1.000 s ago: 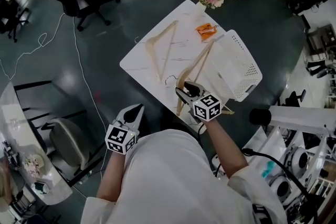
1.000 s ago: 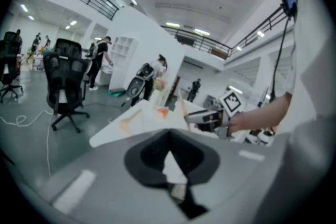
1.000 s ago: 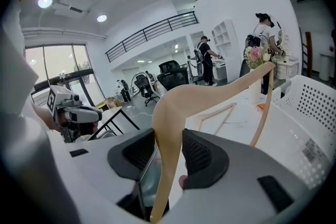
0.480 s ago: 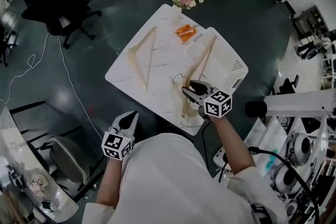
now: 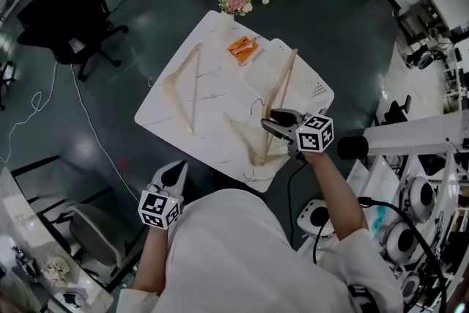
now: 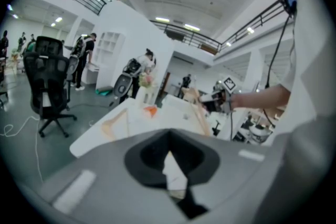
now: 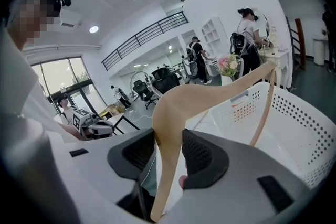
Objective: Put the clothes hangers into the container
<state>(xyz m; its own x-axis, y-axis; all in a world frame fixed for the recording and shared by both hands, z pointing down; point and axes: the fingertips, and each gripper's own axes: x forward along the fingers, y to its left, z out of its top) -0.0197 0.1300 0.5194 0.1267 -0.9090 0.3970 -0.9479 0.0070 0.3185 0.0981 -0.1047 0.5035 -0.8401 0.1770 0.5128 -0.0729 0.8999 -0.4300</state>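
- Right gripper [image 5: 272, 121] clamps a wooden hanger [image 5: 284, 80] at its neck, both dark pads pressed on the wood, over the near part of a white desk [image 5: 220, 88].
- From the jaws, one arm of the hanger runs fwd & up over the white perforated container [image 5: 320, 90], which sits just ahead & to the right of this gripper.
- The hanger's other arm drops back below the jaws, toward the desk's near edge. Can't tell whether the wood touches the container's rim.
- 2nd hanger [image 5: 193, 93] lies flat on the desk, well to the left of the right gripper & apart from the container.
- Left gripper [image 5: 176, 171] hangs off the desk, well to the left of & behind the right one, beside the person's white-clad torso. Its jaws are together w/ nothing btwn them, tips aimed at the desk.
- Farther ahead of the right gripper, a small orange item [image 5: 242, 49] lies on the desk near the container's far-left rim.
- A bunch of flowers [image 5: 234, 0] stands at the desk's far corner.
- Black office chair [image 5: 69, 29] stands on the dark floor, far ahead & left of the left gripper.
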